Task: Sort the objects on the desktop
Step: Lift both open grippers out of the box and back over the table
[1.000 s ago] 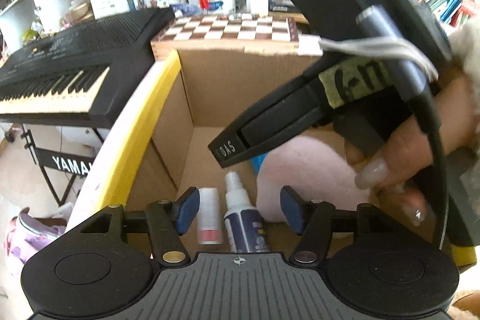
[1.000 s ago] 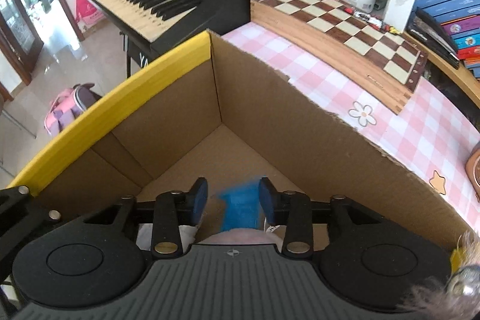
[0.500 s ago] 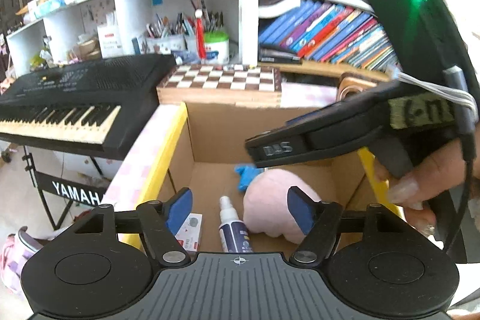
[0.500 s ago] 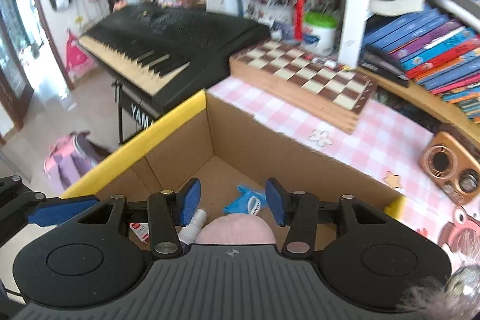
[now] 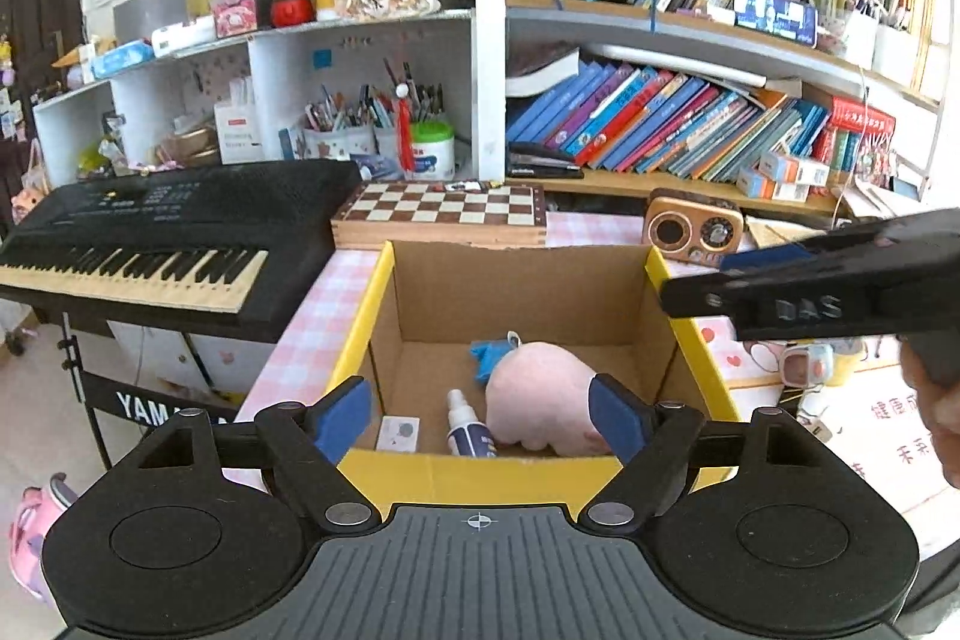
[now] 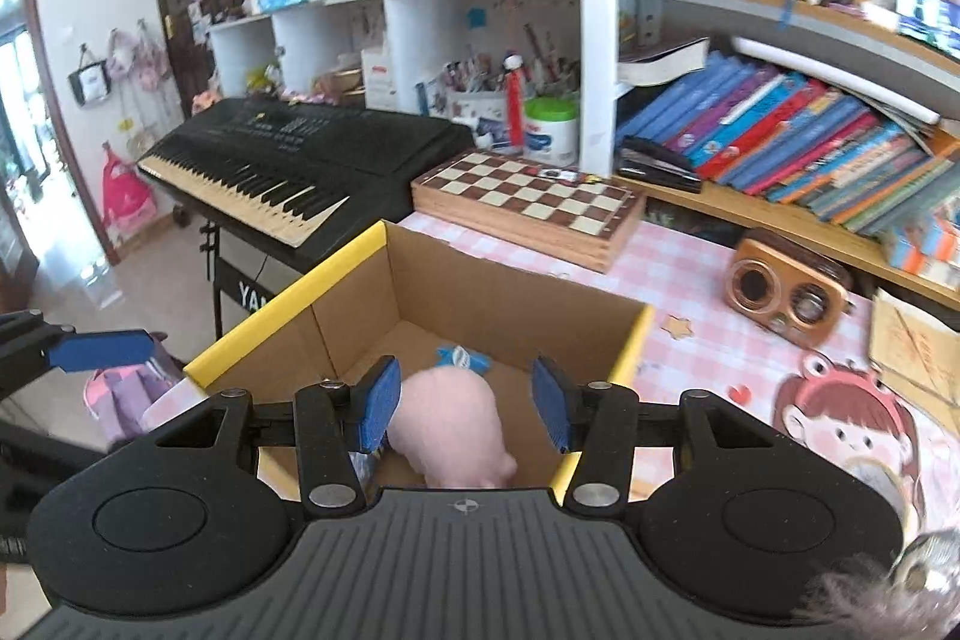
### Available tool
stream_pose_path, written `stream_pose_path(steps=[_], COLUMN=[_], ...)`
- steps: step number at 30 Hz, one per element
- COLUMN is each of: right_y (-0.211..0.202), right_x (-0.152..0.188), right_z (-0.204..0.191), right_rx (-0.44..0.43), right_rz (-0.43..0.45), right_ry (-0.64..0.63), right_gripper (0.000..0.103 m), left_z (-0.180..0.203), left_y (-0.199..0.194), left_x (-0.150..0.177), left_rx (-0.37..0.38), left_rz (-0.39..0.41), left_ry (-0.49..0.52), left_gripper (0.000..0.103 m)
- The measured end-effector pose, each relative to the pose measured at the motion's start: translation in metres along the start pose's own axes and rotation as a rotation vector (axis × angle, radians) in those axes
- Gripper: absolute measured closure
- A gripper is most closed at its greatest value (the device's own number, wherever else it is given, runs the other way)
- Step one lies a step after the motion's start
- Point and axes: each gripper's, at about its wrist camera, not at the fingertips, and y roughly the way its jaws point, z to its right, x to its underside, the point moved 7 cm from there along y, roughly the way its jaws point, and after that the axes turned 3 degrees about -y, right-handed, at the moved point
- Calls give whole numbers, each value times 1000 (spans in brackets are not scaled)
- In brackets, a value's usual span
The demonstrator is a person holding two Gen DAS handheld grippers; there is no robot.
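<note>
while the pink plush [image 5: 540,394] lies across the floor of the cardboard box [image 5: 522,280], spray bottle [image 5: 468,427] just beside it, my left gripper [image 5: 480,415] and right gripper [image 6: 462,403] hang released above its near rim, jaws just widened, nothing between them, the right nearer the toys outside.

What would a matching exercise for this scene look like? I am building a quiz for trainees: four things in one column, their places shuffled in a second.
Things:
1. pink plush toy
2. chessboard
3. wooden radio
4. keyboard

Places:
A. on its own stand, left of the table
B. inside the cardboard box
C. on the table, right of the chessboard
D. on the table, just behind the box

Pairs: 1-B, 2-D, 3-C, 4-A
</note>
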Motion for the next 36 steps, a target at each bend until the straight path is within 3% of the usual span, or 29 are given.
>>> stream_pose_path(steps=[11, 23, 36], right_y=[-72, -111, -121], right_x=[48, 102, 149], right_z=[-5, -24, -58], right_rx=[177, 279, 269], right_rz=[126, 145, 86], right_ry=[66, 145, 131], right_gripper=[57, 57, 57], left_z=[0, -2, -5], left_y=[-44, -74, -92], left_x=[27, 60, 97], left_rx=[-22, -46, -59], left_rz=[28, 31, -2], left_ry=[-1, -10, -27], left_gripper=[17, 16, 16])
